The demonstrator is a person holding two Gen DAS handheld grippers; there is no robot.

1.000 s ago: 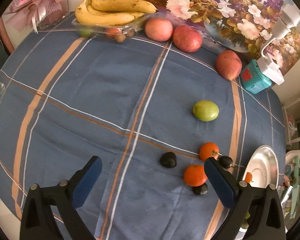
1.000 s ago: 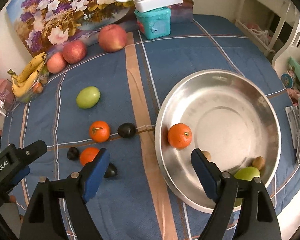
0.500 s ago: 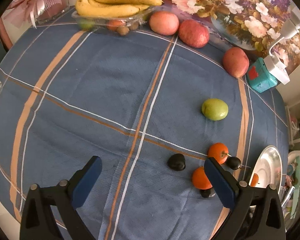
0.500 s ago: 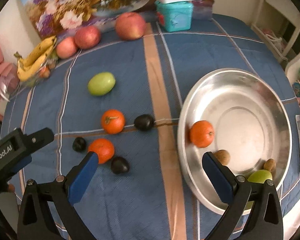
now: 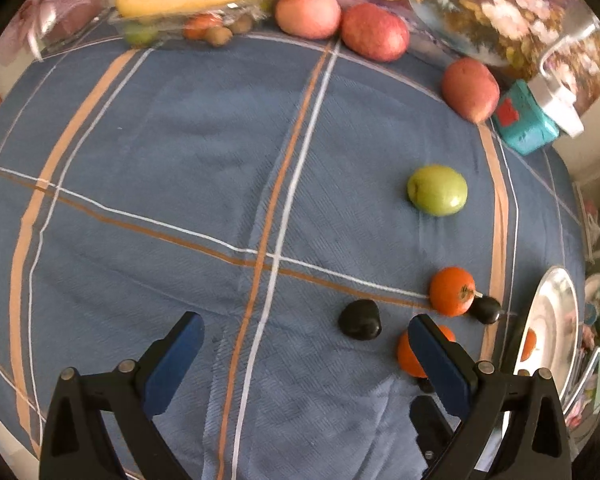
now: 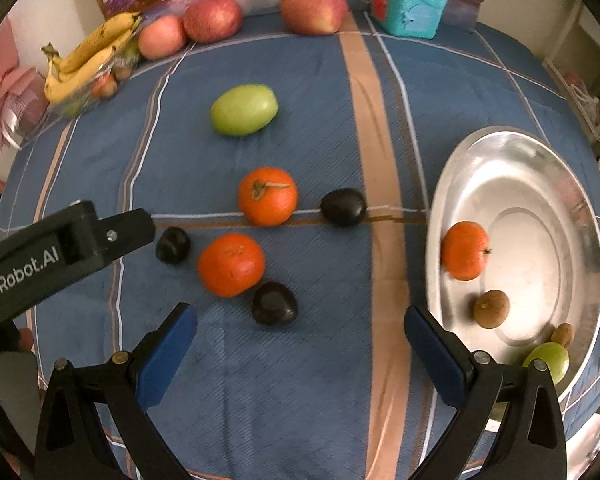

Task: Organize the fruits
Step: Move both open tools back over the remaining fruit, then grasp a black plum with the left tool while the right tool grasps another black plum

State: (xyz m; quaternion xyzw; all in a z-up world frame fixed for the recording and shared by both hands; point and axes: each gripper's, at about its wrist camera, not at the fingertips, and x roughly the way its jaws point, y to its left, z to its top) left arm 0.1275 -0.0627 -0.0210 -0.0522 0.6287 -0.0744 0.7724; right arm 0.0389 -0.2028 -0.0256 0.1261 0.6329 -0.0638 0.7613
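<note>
Two oranges [image 6: 268, 196] [image 6: 231, 265], three dark plums [image 6: 275, 304] [image 6: 343, 207] [image 6: 173, 244] and a green fruit [image 6: 244, 109] lie on the blue checked cloth. A steel plate [image 6: 580, 216] at the right holds an orange [image 6: 465, 256], two brown fruits [image 6: 491, 309] and a green fruit [image 6: 548, 360]. My right gripper [image 6: 300, 340] is open and empty, just short of the nearest plum. My left gripper [image 5: 304, 344] is open and empty, left of a plum [image 5: 359, 318]; its body shows in the right wrist view [image 6: 60, 248].
Three red apples [image 6: 314, 7] [image 6: 212, 20] [image 6: 162, 37], bananas on a clear tray [image 6: 88, 56], a teal box [image 6: 408, 8] and a flower painting [image 5: 500, 12] line the table's far edge. A pink bag [image 6: 4, 108] sits at the far left.
Both grippers have moved forward over the table, the right one leftward from the plate toward the loose oranges and plums. Both stay open. No fruit has moved.
</note>
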